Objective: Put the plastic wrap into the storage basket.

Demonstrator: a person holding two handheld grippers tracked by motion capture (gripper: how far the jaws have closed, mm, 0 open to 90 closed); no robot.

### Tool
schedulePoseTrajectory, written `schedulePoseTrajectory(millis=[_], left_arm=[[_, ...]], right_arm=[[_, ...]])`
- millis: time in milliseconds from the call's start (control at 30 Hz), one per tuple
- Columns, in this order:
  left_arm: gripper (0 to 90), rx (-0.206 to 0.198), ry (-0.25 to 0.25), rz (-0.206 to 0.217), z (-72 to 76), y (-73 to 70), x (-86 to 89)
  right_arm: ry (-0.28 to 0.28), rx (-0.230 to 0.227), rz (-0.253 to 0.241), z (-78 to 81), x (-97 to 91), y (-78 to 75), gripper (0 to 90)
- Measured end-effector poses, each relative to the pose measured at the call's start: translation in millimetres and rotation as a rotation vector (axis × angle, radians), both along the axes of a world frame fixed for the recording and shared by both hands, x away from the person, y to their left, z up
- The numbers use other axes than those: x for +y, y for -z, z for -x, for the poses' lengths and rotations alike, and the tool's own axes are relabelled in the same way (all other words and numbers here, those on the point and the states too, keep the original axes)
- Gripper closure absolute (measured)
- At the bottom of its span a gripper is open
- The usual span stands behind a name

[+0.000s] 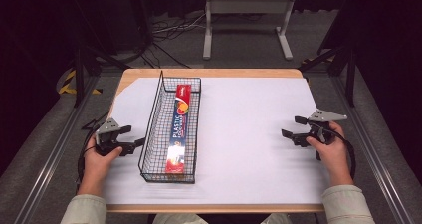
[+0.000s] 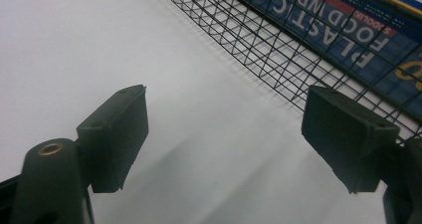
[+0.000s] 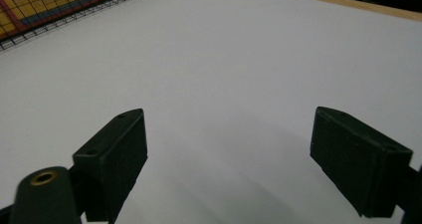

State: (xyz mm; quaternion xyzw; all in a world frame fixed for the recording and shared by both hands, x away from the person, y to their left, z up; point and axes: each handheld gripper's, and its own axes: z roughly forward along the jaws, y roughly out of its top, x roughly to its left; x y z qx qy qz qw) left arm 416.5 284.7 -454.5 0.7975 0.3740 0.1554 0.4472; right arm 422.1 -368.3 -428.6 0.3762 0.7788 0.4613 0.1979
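The plastic food wrap box (image 1: 179, 129) is lying flat in the long black wire basket (image 1: 149, 134), running lengthwise along the bottom with its red end toward the far side. The basket sits on the left half of the desk (image 1: 249, 134), on the white sheet that covers most of the wooden top. In the left gripper view you can read the box's lettering (image 2: 343, 40) straight through the mesh (image 2: 259, 50), so it's well settled in there, not propped on the rim.

Left tongs (image 1: 130, 138) are just beside the basket's near-left wall, pointing at it, apart with nothing between the pads (image 2: 119, 134), just bare white sheet. Right tongs (image 1: 294, 127) are well apart from the basket, out on the right side of the desk, also spread open and empty, pads (image 3: 117, 159) low over blank paper with a corner of the basket (image 3: 59, 10) far off.

My read on progress: if the job is getting the wrap into the basket, that part looks done, since the box is in and neither hand holds anything. If it's the other way round (box out, or basket moved), then nothing's been gripped yet and the left hand looks closest to starting, probably on the basket wall. Can't say which for sure from this.
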Motion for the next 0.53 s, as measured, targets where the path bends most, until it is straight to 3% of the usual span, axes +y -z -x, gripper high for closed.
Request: schedulePoseTrajectory(millis=[267,467,533], left_arm=[[18.5,0.006,-0.003,0.003,1.1,-1.0,0.5],[13.6,0.004,-0.023,0.049,2.1,-4.9,3.6],[13.6,-0.008,-0.03,0.044,2.8,-6.3,4.3]], right_arm=[[0.001,0.006,0.008,1.0,0.2,3.9,15.5],[0.004,-0.005,-0.002,2.1,0.6,1.9,15.5],[0.007,-0.011,-0.001,2.4,0.0,0.8,15.5]])
